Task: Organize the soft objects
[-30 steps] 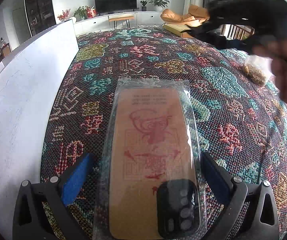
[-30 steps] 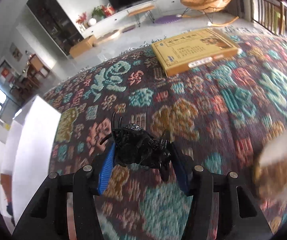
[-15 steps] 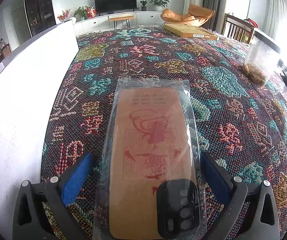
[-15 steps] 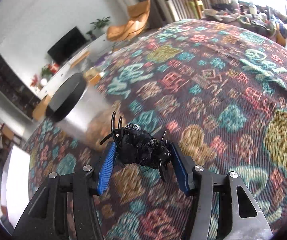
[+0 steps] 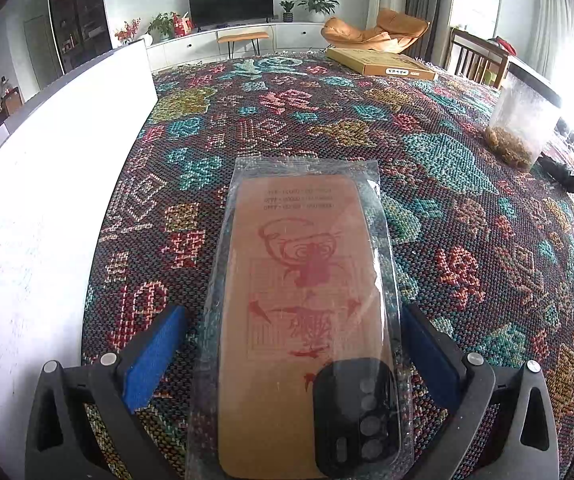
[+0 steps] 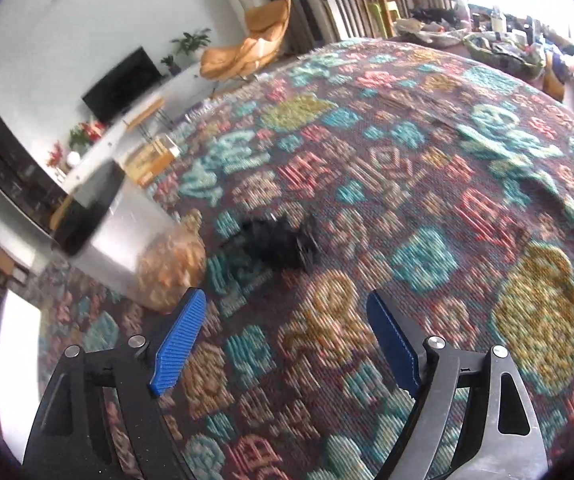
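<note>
right hand-held gripper (image 6: 283,336): jaws just opened, empty; black hair clip (image 6: 279,246) on patterned cloth (image 6: 427,208) (beside jar (image 6: 127,236)) | left hand-held gripper (image 5: 287,344): spread around bagged phone case (image 5: 303,300)

cloth (image 5: 427,152) woven dark, patterned with teal, red, pink and mustard motifs. phone case (image 5: 303,320) tan, printed with red figure, black camera block, wrapped in clear bag. pads (image 5: 155,356) of left gripper (image 5: 293,354) blue, frame black. pads (image 6: 179,340) of right gripper (image 6: 287,340) ribbed blue. black clump (image 6: 279,244) seen on cloth. jar (image 6: 127,240) clear, black-lidded, brownish fill. box (image 5: 379,65) yellow.
</note>
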A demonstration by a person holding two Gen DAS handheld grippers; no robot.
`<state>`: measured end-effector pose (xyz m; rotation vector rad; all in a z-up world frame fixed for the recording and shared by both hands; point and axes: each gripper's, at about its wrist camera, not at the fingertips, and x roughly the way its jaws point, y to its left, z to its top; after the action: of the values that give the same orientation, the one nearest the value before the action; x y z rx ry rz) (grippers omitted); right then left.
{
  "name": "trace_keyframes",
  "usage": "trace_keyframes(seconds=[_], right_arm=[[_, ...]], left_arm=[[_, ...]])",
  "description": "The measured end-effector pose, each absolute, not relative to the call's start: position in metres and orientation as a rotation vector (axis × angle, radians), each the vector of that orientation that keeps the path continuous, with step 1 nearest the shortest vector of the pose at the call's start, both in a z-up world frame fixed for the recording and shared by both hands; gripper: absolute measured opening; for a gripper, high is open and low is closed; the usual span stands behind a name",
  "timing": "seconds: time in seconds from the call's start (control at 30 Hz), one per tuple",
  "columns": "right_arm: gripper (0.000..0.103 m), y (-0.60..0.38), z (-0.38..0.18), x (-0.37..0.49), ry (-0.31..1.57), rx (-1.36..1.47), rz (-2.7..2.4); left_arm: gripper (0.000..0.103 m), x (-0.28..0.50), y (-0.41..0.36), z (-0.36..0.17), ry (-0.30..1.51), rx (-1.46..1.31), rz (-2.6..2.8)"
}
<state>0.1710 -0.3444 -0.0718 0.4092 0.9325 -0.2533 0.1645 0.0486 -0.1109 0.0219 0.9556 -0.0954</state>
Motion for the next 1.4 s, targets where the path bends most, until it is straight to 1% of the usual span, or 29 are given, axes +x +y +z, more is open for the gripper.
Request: trace_keyframes(seconds=[0.03,0.13,0.17,0.3,1.4], right_arm=[[0.085,-0.335,-0.08,0.164,0.97,0.355,-0.27],[0.085,-0.307,-0.092,0.144,0.957,0.141,-0.328],[0.085,-0.302,-0.095,0.14,0.943,0.115,-0.349],[0.09,-0.311,-0.097,0.132,0.915,0.175,-0.347],[0.091,-0.313,-0.098,0.131,0.92,0.158,-0.355]], left_arm=[[0.103,0.164,0.049,-0.111,0.956,0.022,-0.095],[0.103,0.164,0.049,-0.111,0.956,0.022,-0.095],[0.103,0.164,0.048,-0.111,0.956,0.022,-0.095],[0.103,0.165,0.049,-0.112,0.956,0.022,-0.095],[0.103,0.165,0.048,-0.111,0.956,0.024,-0.094]])
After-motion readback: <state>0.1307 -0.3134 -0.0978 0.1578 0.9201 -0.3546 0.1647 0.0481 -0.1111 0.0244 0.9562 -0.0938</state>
